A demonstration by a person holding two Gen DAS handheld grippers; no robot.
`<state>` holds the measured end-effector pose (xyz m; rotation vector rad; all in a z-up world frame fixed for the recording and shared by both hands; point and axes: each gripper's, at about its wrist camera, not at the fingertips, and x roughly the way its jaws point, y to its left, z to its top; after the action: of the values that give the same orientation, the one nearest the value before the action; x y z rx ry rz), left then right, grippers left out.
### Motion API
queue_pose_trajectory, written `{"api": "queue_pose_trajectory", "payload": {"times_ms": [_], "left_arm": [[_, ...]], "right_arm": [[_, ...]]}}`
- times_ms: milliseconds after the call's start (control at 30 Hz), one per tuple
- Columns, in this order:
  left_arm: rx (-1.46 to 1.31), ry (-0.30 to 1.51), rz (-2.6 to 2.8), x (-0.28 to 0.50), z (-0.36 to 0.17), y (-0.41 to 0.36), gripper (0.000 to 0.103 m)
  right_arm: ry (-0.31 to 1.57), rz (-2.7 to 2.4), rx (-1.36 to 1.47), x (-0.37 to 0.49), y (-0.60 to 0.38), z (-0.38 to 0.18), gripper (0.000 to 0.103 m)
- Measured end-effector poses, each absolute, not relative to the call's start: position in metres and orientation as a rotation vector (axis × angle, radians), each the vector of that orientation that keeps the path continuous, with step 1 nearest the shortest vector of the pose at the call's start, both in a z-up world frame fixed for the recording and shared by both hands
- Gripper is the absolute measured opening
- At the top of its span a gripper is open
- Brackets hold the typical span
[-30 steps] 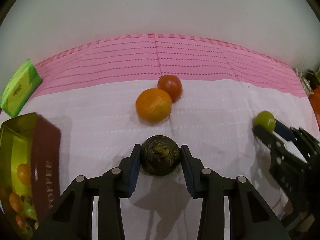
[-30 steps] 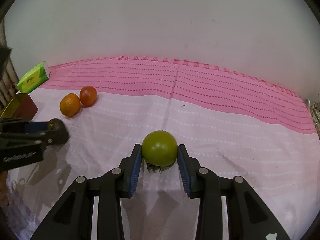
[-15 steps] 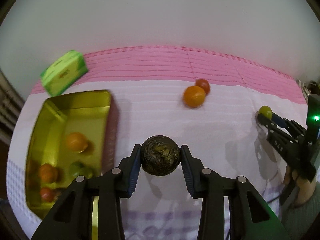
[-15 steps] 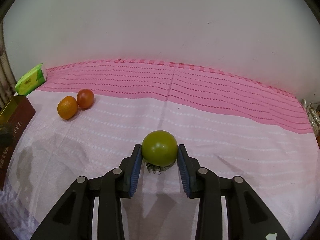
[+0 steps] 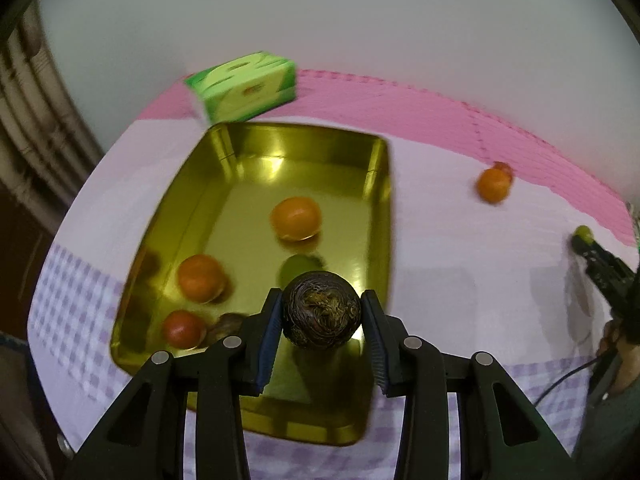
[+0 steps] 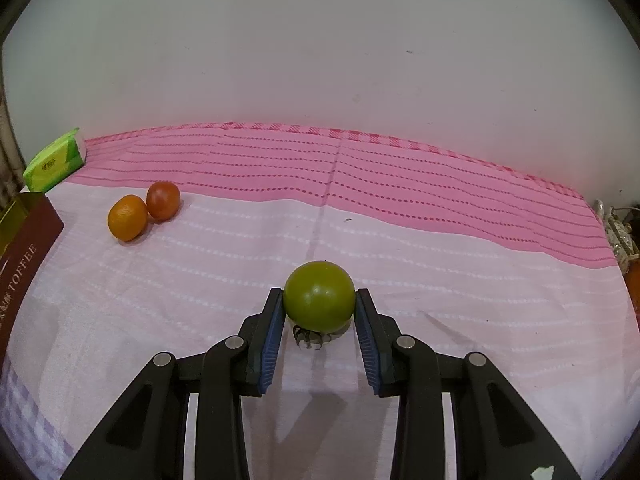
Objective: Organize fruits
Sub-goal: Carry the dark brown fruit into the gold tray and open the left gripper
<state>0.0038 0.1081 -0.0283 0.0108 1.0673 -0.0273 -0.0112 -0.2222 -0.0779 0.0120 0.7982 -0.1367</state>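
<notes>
My left gripper is shut on a dark wrinkled round fruit and holds it above the near right part of a gold tin. In the tin lie two oranges, a red tomato, a green fruit and a dark fruit at the near edge. My right gripper is shut on a green round fruit just above the cloth. An orange and a red tomato lie side by side on the cloth, far left in the right wrist view.
A green tissue pack lies behind the tin by the wall. The tin's brown side shows at the left edge of the right wrist view. A pink and white cloth covers the table. The right gripper shows at the far right.
My left gripper has swung left with the dark fruit, from over the cloth to over the gold tin. My right gripper has stayed nearly still with the green fruit.
</notes>
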Motion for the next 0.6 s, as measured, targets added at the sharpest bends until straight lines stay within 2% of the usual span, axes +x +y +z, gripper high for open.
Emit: {"api": "queue_pose_trajectory", "payload": {"times_ms": [600], "left_arm": [[0.064, 1.105, 0.011, 0.000, -0.053, 0.130, 0.040]], "right_arm": [[0.811, -0.158, -0.019, -0.006, -0.215, -0.082, 0.033]]}}
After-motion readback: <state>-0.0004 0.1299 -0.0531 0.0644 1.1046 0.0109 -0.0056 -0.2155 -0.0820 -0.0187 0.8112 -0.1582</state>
